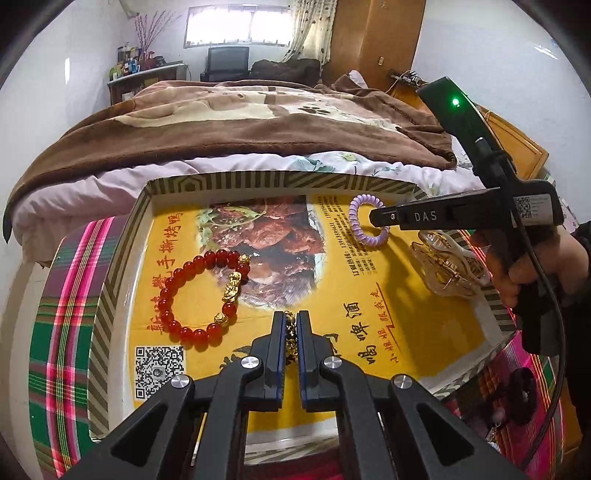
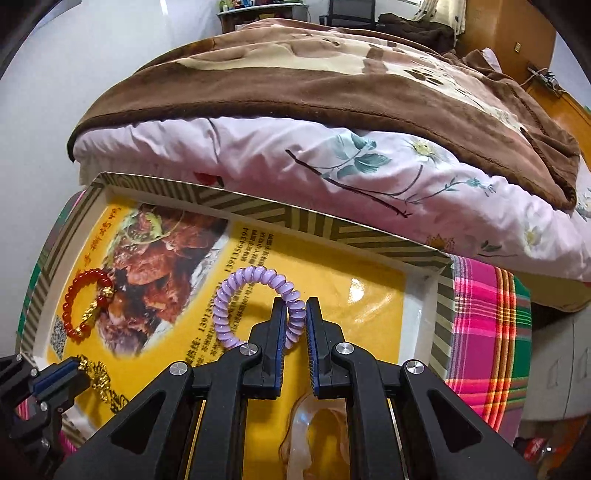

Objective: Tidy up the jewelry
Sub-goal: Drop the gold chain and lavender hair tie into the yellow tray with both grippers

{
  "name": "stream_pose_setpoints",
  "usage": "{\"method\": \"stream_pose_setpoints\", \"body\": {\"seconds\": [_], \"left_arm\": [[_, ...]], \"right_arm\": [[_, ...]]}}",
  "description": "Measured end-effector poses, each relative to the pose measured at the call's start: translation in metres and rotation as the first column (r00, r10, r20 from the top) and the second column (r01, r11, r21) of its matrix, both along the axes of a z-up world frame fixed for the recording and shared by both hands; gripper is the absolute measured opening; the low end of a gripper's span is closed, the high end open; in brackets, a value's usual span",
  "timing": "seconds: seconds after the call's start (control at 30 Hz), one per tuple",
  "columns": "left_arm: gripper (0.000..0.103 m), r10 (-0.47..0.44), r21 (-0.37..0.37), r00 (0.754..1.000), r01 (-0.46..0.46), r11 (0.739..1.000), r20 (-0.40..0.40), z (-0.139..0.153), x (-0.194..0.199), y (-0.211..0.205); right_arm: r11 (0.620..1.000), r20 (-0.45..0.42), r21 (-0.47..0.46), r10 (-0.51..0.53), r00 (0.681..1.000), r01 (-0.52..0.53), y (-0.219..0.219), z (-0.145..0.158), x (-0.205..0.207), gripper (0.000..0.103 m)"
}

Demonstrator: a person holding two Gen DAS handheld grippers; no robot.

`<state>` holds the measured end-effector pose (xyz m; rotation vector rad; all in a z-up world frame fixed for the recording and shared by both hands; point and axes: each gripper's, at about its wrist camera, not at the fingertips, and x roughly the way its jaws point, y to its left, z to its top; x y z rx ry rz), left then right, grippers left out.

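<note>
Bed (image 1: pixel 236 162) at 12 o'clock, foot end toward the cameras. Brown fleece blanket (image 2: pixel 332 85) with cream patches and paw prints lies over a pale pink floral quilt (image 2: pixel 369 173); the quilt edge overhangs at the front. Plaid cloth (image 1: pixel 62 295), green, pink and purple, covers the surface at 9 and 3 o'clock. Window (image 1: pixel 236 26) at 12 o'clock on the far wall, patterned curtain (image 1: pixel 310 29) to its right. Dark chair (image 1: pixel 227 61) below the window. Cluttered shelf (image 1: pixel 147 72) at 11 o'clock. Wooden wardrobe (image 1: pixel 373 40) at 1 o'clock.
</note>
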<state>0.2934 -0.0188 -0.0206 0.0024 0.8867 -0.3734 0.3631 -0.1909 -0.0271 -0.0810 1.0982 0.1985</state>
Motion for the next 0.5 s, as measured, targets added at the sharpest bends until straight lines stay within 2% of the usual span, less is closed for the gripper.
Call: {"method": "stream_pose_setpoints", "body": {"seconds": [0.2,0.27,0.33,0.5], "left_arm": [[0.008,0.022,-0.001,1.000,-0.022,1.000,-0.010,-0.001,0.002,0.005],[0.016,0.027,-0.008,1.000,-0.027,1.000,-0.016,0.000,0.002,0.006],[0.036,0.037,-0.017,0.999,-0.037,0.999,-0.019,0.001,0.002,0.007],[0.054,0.044,-0.025,0.999,-0.044,0.999,0.001,0.010,-0.005,0.008]], "right_arm": [[1.000,0.002,0.000,-0.023,1.000,0.023,-0.004,-0.002,0.001,0.013],[0.999,0.011,0.018,-0.029,1.000,0.029,-0.006,0.000,0.000,0.017],[0.999,0.018,0.032,-0.035,0.999,0.034,-0.007,0.004,-0.002,0.020],[0.999,0.054,0.045,-0.029,0.998,0.027,-0.006,0.019,-0.017,0.025]]}}
